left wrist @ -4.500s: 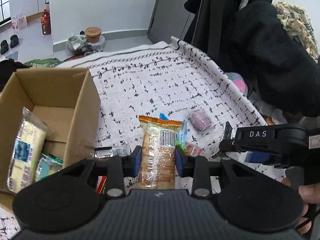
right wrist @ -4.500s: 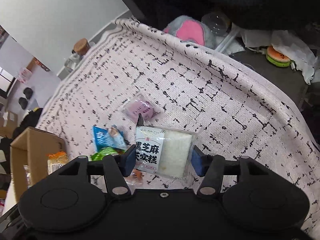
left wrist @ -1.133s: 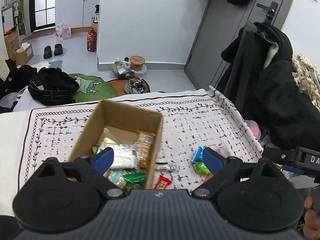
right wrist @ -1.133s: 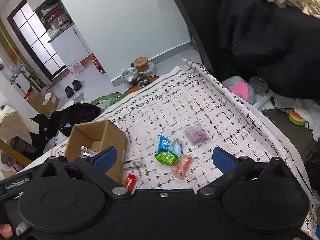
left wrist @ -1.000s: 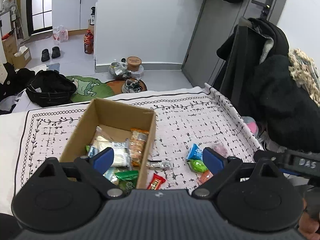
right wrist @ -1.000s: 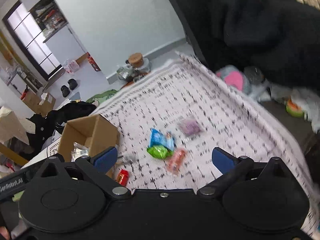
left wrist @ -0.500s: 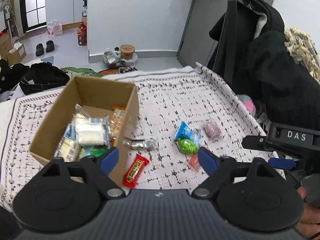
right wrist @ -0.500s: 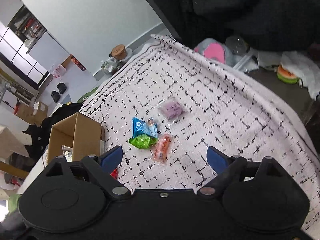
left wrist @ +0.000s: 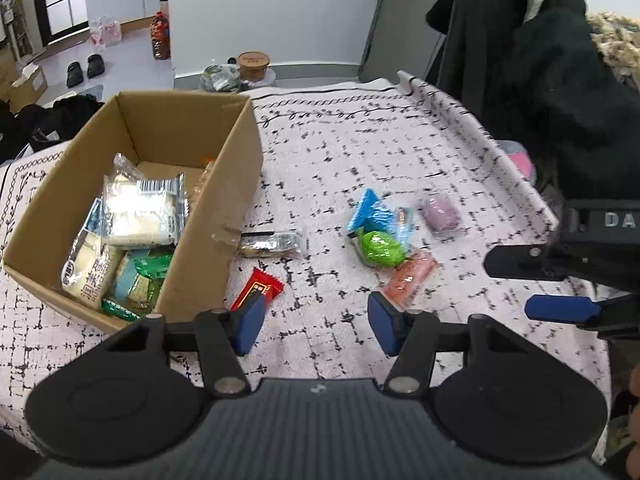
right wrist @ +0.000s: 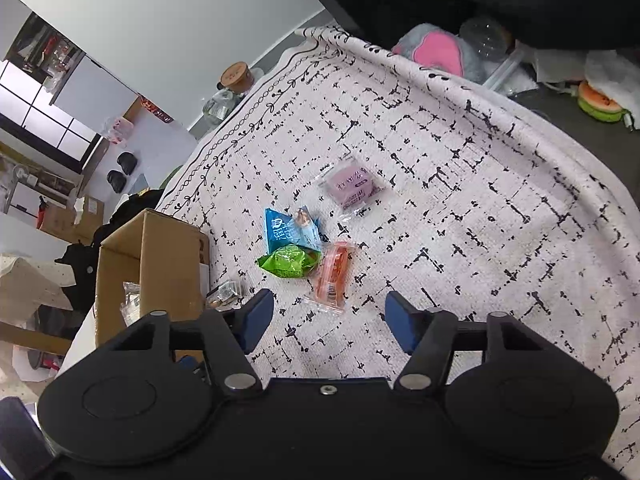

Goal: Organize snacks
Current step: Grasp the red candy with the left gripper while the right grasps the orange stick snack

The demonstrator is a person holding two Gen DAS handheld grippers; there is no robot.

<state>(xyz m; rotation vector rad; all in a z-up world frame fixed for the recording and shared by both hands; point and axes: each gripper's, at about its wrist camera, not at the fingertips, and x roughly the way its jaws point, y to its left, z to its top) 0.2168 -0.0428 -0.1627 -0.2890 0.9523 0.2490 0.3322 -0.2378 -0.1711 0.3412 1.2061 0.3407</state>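
Several snack packets point(left wrist: 136, 216) in cardboard box point(left wrist: 240, 184)

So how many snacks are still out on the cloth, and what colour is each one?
Red: 1, the red bar
Silver: 1, the silver bar
Blue: 1, the blue packet
Green: 1, the green packet
Orange: 1, the orange packet
Purple: 1, the purple packet
Total: 6

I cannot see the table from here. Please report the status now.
Left gripper and right gripper empty, jaws just narrowing, nothing between. Six snacks loose on cloth; nearest: red bar, orange pack. Box part filled. Path clear.
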